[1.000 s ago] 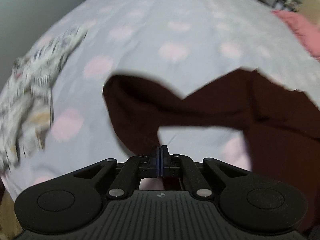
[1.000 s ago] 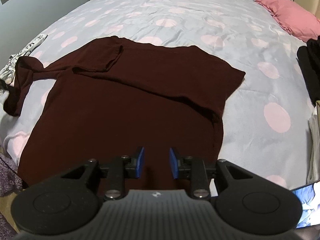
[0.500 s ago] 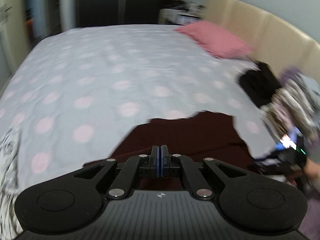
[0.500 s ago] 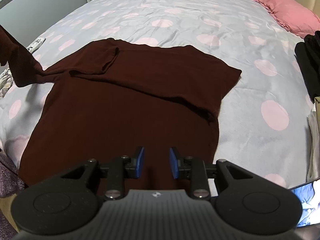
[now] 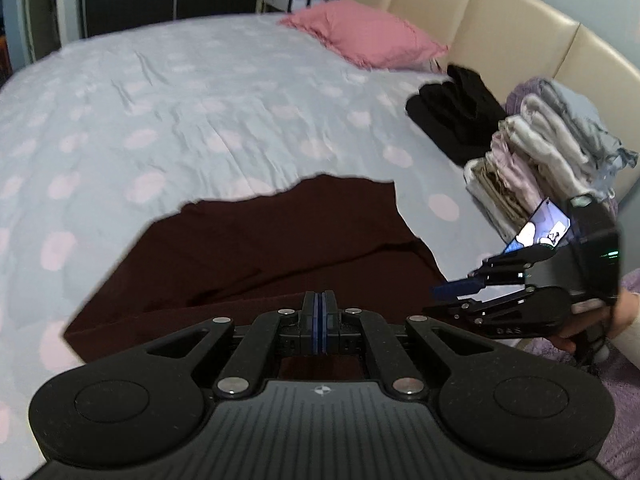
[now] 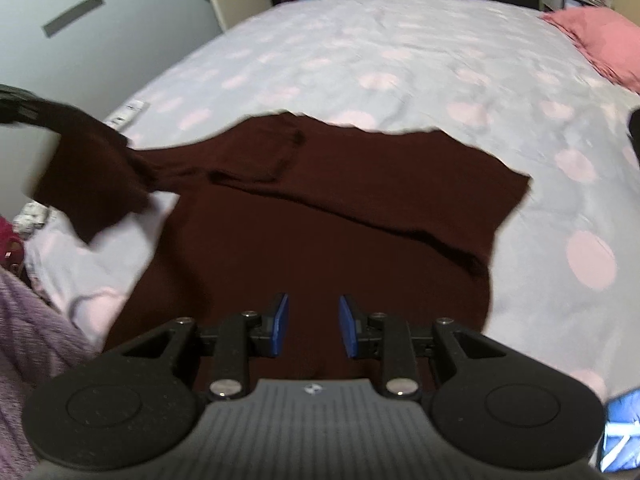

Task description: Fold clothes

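The dark maroon shirt (image 6: pixel 320 232) lies spread on the bed (image 6: pixel 400 60), its body flat, so the folding has barely begun. Its sleeve (image 6: pixel 92 176) is lifted off the bed at the shirt's left side, carried by the left gripper (image 5: pixel 319 322), whose jaws are pressed together; from its own camera the pinched cloth cannot be made out between the pads, only the right wrist view shows the sleeve hanging from it. The right gripper (image 6: pixel 312 326) hovers over the shirt's near hem with jaws apart, holding nothing. Beyond the shirt's right edge, 1 stack of folded clothes (image 5: pixel 540 152) suggests earlier garments are done. Left to do: both sleeves in, then the body folded. The shirt's near hem is hidden behind the gripper bodies, and motion blurs its edges.
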`<state>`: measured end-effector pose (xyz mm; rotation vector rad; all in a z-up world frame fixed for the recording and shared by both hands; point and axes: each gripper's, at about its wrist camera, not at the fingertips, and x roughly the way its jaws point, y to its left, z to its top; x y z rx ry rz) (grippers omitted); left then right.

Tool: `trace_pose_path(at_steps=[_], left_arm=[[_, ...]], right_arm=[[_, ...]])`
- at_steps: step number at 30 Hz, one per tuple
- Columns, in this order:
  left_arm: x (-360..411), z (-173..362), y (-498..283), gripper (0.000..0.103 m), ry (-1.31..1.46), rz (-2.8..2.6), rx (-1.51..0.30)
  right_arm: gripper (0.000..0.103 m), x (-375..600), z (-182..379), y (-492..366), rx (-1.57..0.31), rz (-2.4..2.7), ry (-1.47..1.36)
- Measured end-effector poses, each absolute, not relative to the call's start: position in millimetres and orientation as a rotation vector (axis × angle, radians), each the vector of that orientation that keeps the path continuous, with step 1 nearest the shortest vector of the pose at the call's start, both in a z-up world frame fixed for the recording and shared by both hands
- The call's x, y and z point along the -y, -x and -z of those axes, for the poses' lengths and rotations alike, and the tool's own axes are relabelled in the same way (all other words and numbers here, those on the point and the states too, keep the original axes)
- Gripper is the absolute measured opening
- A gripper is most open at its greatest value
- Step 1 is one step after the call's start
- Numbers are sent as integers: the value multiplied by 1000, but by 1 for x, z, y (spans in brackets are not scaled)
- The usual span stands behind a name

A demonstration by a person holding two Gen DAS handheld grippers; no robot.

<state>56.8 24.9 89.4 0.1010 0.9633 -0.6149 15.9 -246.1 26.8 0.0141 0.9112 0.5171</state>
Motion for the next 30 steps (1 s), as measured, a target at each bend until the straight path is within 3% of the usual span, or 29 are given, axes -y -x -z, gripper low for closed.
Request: trace_pose_path(at_steps=[13, 16, 21, 30], left_arm=[[57, -3, -97, 0, -124, 720, -1107], [61, 4, -107, 1, -85, 718, -1128], [52, -10, -111, 16, -74, 692, -1079], [-21, -21, -121, 17, 30, 391, -1017]], right_arm=[[34, 218, -24, -15, -943, -616, 0], [50, 217, -15, -17, -962, -599, 2], [51, 220, 1, -28, -995, -566, -7], [51, 245, 27, -50, -1045, -413, -90]])
